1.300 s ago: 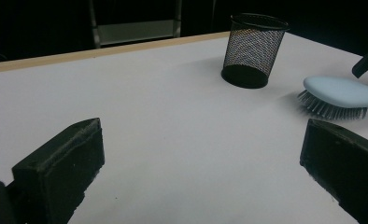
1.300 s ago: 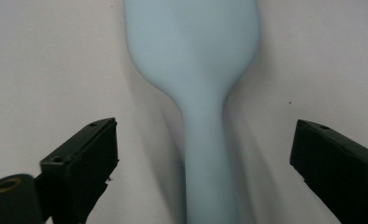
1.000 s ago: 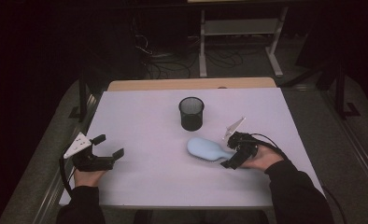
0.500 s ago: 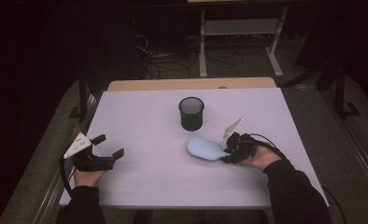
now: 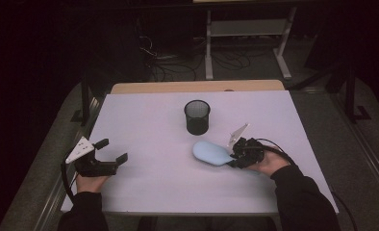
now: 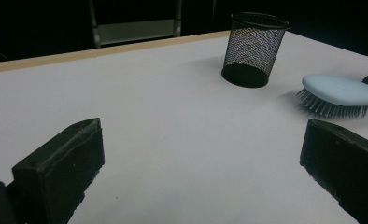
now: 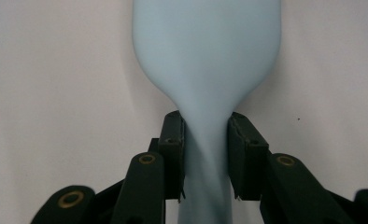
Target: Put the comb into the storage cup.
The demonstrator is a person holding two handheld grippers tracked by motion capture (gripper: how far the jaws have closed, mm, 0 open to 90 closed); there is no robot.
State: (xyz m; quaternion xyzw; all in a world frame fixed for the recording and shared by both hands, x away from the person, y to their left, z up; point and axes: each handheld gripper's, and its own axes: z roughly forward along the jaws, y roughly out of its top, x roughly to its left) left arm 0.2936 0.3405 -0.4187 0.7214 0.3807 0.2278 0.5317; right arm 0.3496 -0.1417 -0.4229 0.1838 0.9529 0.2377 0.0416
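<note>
On the right half of the worktop (image 5: pixel 144 120), your right gripper (image 5: pixel 236 156) is clamping the handle of the light-blue hairbrush (image 5: pixel 211 152), its jaws having just been closing onto it. The brush is lying bristles-down just near of the black mesh cup (image 5: pixel 197 117). Your left gripper (image 5: pixel 111 151) is resting wide open at the near left.

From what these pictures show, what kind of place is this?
Probably a lab or workshop set up for recording: a white-topped table in a dark room, loose cables on the floor behind, and a metal rack.
</note>
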